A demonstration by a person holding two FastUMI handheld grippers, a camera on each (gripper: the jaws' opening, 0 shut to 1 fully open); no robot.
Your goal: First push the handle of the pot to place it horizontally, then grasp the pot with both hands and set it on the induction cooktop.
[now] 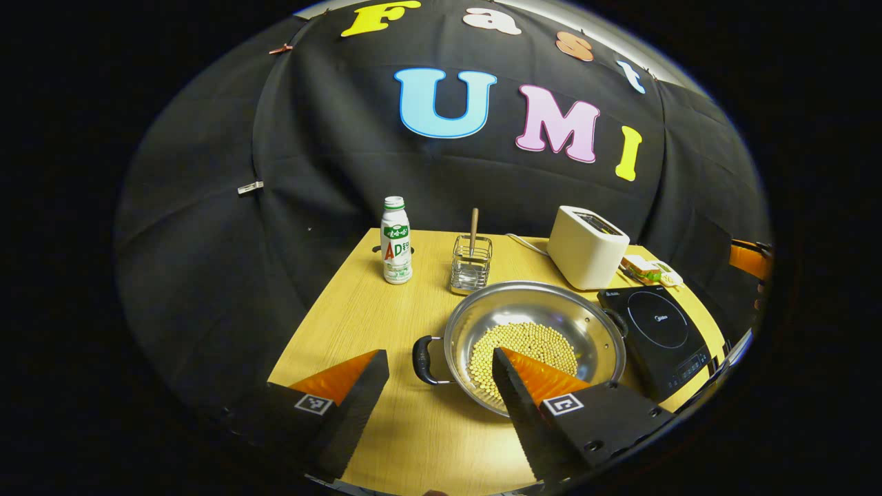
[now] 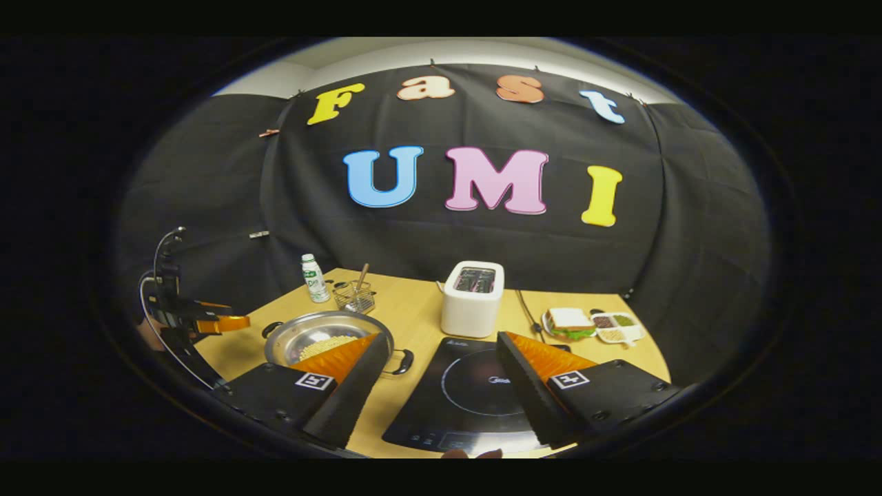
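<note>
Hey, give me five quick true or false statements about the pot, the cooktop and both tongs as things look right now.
1. The pot sits on the induction cooktop. False: it rests on the wooden table, beside the cooktop.
2. The pot holds small pale beans. True.
3. The left tongs are shut on a pot handle. False: they are open and hold nothing.
4. The right tongs are open, above the cooktop's near edge. True.
5. The white toaster stands behind the cooktop in the right gripper view. True.
</note>
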